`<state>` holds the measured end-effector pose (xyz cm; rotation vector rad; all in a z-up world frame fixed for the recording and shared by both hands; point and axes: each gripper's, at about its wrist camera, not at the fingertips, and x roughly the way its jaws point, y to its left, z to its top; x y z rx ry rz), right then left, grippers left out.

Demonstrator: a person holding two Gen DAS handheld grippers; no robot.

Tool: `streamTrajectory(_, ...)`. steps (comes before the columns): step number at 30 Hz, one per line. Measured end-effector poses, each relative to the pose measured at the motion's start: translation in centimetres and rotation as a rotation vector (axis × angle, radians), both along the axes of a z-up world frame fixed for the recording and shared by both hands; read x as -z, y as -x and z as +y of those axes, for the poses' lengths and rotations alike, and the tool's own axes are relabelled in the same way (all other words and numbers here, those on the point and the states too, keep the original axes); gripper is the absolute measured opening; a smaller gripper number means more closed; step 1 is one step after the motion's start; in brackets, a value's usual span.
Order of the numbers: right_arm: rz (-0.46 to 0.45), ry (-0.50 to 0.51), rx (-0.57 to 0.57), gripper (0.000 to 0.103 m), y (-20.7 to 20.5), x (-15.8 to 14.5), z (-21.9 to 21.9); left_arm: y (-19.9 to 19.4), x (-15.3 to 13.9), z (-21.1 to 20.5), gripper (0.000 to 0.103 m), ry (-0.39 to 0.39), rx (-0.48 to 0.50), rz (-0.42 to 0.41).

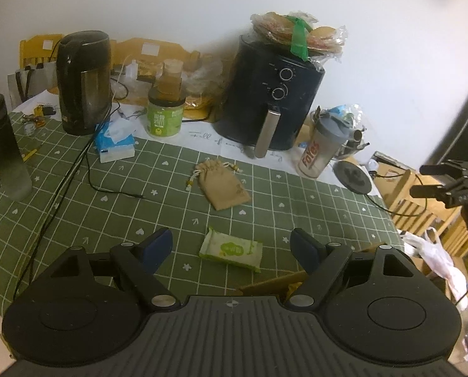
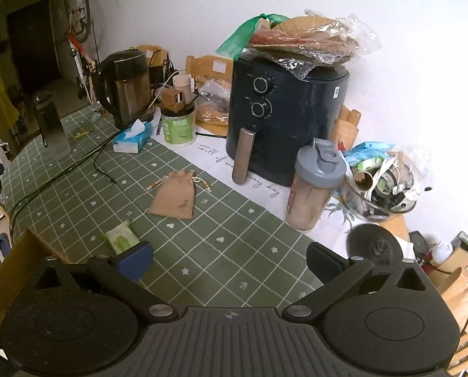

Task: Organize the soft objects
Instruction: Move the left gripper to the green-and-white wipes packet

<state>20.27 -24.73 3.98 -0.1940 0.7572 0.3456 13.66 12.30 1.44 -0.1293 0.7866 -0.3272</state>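
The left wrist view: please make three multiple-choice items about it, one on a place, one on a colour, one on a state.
1. Where does the wipes pack lie?
A. on the air fryer
B. on the cloth, nearer the camera than the pouch
C. inside the kettle

2. What colour is the pouch?
A. tan
B. red
C. blue

3. How do the left tongs stand?
A. shut on the pouch
B. shut on the wipes pack
C. open, holding nothing

Answers:
1 B: the pack rests on the green checked cloth, below the pouch in the picture.
2 A: the drawstring fabric is tan.
3 C: both pads stand wide apart above the cloth, and neither one touches the pack.
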Motion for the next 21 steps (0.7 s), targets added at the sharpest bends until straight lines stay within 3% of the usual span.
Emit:
streamTrajectory(11, 0.008, 0.033, -0.052, 0.103, -3.9, 1.4, 1.4, -1.3, 1.0, 0.2, 0.082, -0.007, 0.003, 0.016)
streamTrajectory(21, 0.039, 0.047, -0.138, 0.103, -8.0, 4.8, 4.1, -3.3, 2.0, 0.2, 0.082, -0.047, -0.027, 0.067)
